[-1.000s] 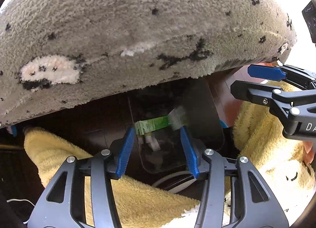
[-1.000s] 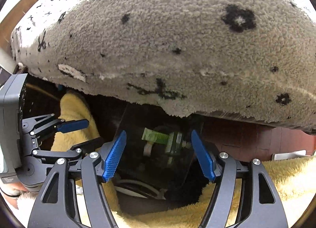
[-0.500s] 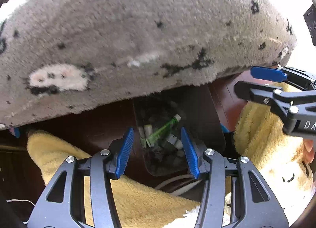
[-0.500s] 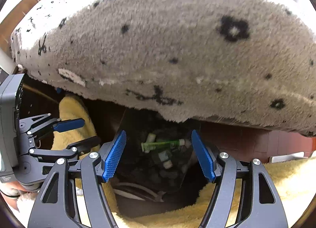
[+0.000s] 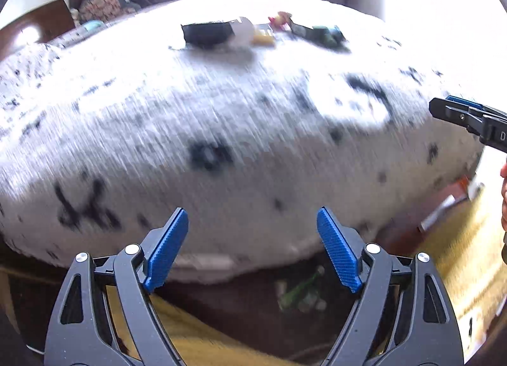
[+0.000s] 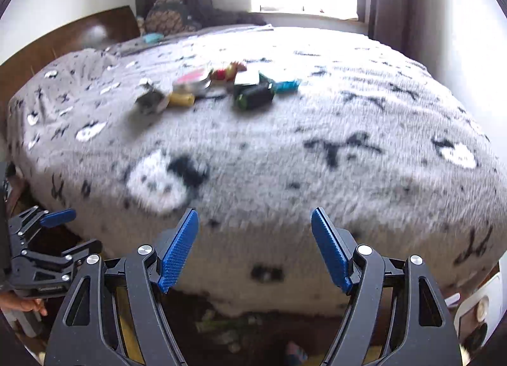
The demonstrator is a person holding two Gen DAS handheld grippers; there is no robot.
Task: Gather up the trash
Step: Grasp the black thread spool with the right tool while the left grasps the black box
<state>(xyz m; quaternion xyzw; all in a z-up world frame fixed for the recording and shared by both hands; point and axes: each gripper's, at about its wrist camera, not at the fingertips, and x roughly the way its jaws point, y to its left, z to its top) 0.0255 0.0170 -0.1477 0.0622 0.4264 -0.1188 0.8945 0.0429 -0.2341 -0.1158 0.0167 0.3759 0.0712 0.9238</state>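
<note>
the bed (image 6: 317, 150), under its grey patterned fleece blanket, fills both views and serves as the landmark. near the middle of the bed lies the trash pile (image 6: 221, 87): a dark bottle-like piece, a yellow piece, red and teal wrappers and a crumpled grey scrap, all blurred, so finer detail cannot be told. below the bed's near edge, low in both views, a dark bin (image 5: 301, 293) appears to hold green and white scraps. the left gripper (image 5: 252, 247) hovers off the bed's near edge with its blue pads spread wide and nothing between them; the right gripper (image 6: 255, 247) hangs the same way, jaws parted and empty, with the left one visible at its side. the step in hand looks like reaching across the bed for the next piece. it would go best by picking one piece at the pile's near edge, coming down over it and closing on it alone, without pinching the fleece.
</note>
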